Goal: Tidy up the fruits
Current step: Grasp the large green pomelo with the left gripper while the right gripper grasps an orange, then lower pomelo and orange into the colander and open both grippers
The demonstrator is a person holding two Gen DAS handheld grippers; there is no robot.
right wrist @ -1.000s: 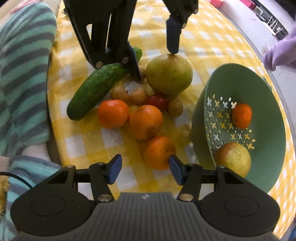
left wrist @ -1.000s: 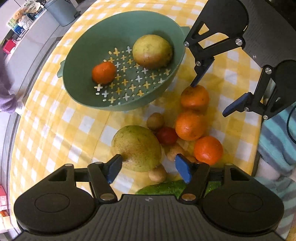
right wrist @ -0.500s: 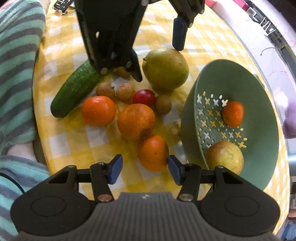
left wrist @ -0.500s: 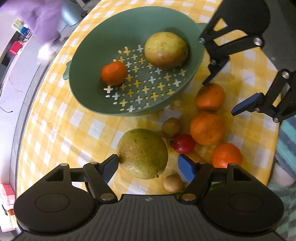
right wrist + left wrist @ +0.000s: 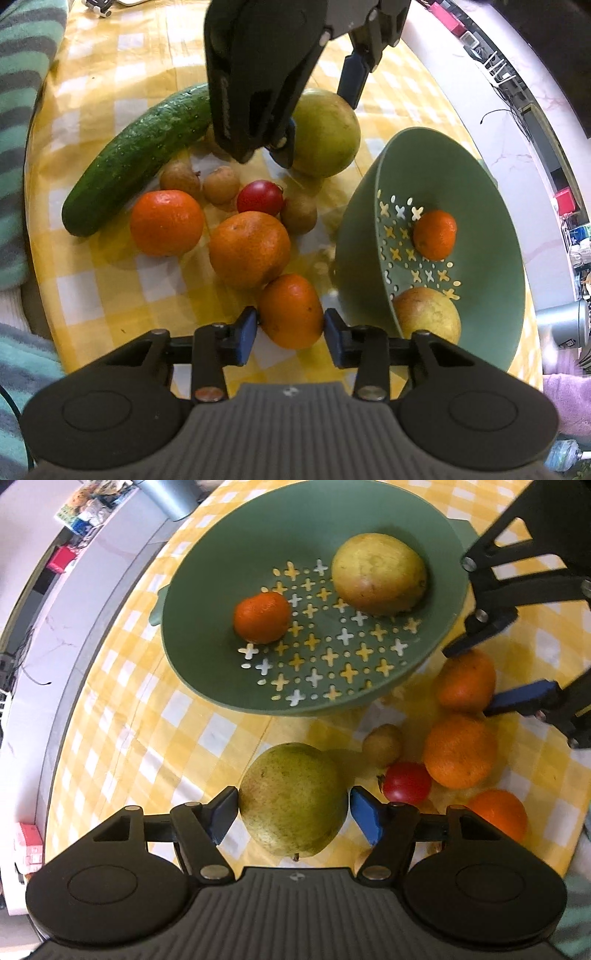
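Note:
A green colander (image 5: 221,657) (image 5: 495,206) on the yellow checked cloth holds a small orange (image 5: 262,617) and a yellow-green pear (image 5: 378,574). My left gripper (image 5: 293,808) has its blue pads against both sides of a second green pear (image 5: 293,799) (image 5: 325,133) on the cloth. My right gripper (image 5: 290,328) has its pads against an orange (image 5: 291,312) (image 5: 466,679) beside the colander. Two more oranges (image 5: 249,249) (image 5: 166,221) lie near it.
A cucumber (image 5: 136,155), a red tomato (image 5: 260,197) and several small brown fruits (image 5: 221,184) lie among the oranges. The table edge runs close on the striped-cloth side (image 5: 14,184). A grey counter (image 5: 55,635) lies beyond the table.
Both grippers moved forward and narrowed: the left now has the pear between its pads, the right has the nearest orange between its pads. The purple-gloved hand has left the left view.

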